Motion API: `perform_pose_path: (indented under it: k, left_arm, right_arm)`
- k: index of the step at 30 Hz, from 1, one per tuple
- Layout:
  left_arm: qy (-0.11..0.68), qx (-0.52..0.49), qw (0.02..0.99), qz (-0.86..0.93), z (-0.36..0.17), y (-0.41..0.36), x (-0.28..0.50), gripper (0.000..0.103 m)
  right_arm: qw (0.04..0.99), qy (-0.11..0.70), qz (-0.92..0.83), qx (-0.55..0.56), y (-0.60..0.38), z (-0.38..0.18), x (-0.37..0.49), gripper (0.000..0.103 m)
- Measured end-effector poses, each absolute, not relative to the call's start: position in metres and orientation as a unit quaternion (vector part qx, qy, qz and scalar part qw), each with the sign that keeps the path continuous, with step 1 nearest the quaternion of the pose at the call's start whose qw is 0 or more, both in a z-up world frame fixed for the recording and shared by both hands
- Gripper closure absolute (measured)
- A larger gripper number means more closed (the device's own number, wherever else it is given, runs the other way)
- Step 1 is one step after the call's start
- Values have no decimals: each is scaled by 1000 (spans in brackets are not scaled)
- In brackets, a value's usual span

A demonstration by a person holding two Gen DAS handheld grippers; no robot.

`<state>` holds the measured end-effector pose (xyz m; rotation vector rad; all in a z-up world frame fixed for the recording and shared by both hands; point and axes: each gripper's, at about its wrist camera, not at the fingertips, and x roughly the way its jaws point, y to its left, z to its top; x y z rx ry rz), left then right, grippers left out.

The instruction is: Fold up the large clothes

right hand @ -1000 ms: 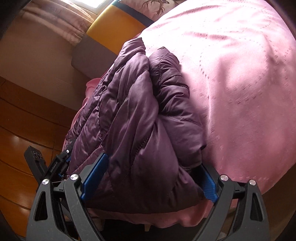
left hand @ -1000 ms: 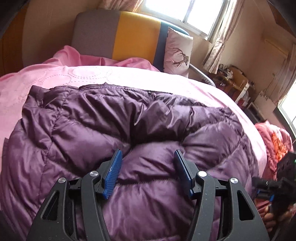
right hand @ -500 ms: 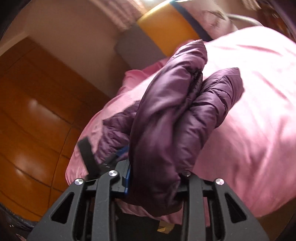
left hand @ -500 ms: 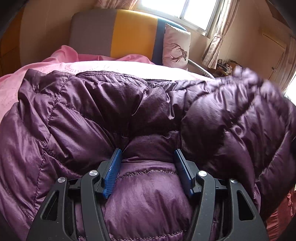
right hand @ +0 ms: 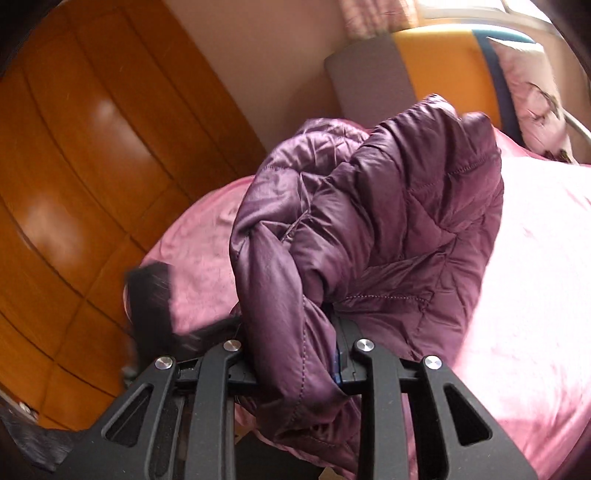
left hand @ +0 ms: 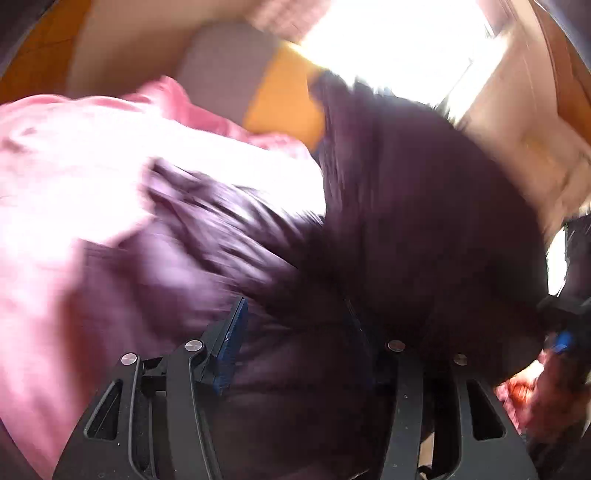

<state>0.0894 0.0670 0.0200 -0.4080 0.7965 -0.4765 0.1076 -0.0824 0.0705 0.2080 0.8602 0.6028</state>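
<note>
Folding: I swing the purple jacket over itself, above the pink bed.
Right hand-held gripper: just closed, pinching jacket's edge.
Left hand-held gripper: narrowing, part-open, jacket bunched between.
Next: I lay the lifted half down square.

1. I see a big bed with a pink cover.
2. Behind it stands a headboard in grey, yellow and blue.
3. A pale pillow leans on the headboard.
4. On my left is a shiny brown wood wall.
5. Bright light comes in through a window.
6. A curtain hangs by it.
</note>
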Motion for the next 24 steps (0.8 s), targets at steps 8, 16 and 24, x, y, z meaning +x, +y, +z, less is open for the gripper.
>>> perform_pose_path:
  k: [8, 16, 24]
  left_arm:
    - [308, -298, 863, -266, 71, 158, 75, 45]
    - [381, -226, 850, -287, 71, 113, 116, 36]
    - [450, -218, 817, -288, 49, 93, 136, 85]
  right_arm:
    - [857, 423, 294, -34, 3, 41, 98, 79]
    - [862, 388, 296, -137, 32, 25, 71, 79]
    - [831, 377, 408, -39, -43, 56, 55, 43]
